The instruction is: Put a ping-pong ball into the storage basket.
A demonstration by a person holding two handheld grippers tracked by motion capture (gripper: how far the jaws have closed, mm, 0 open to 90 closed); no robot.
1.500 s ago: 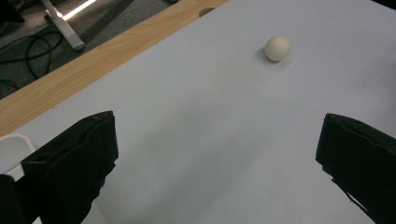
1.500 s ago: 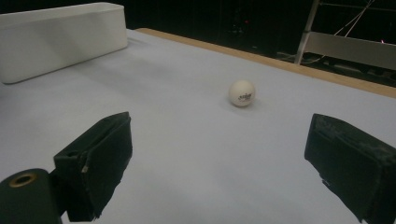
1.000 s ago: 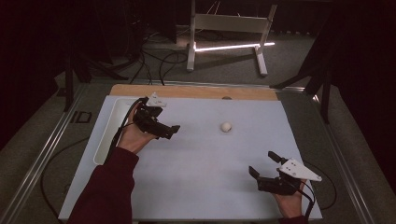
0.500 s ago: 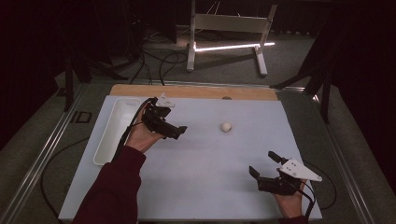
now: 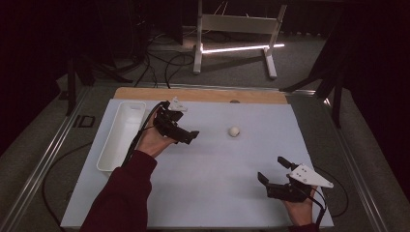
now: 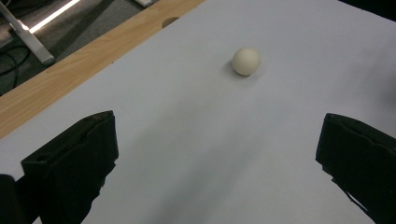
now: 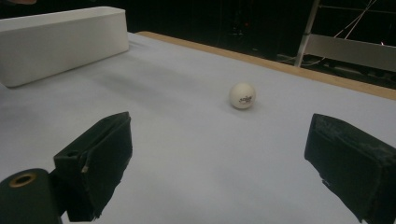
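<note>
Approach step, w/ left gripper [image 5: 186, 136] heading for ball [image 5: 234, 131]; nothing grasped yet. Jaws spread wide, empty, pointed at ball, w/ bare sheet between. Ball sits alone on white table sheet [image 5: 208, 193], right of left gripper, well apart from tray [image 5: 112, 145] at left edge. Right gripper [image 5: 275, 181] low near front right corner, jaws also wide, empty, facing ball from afar. Next, prob: bring left gripper fwd until jaws straddle ball, drop to sheet level, close gently. Round, light, likely to roll if nudged, so centre jaws first.
</note>
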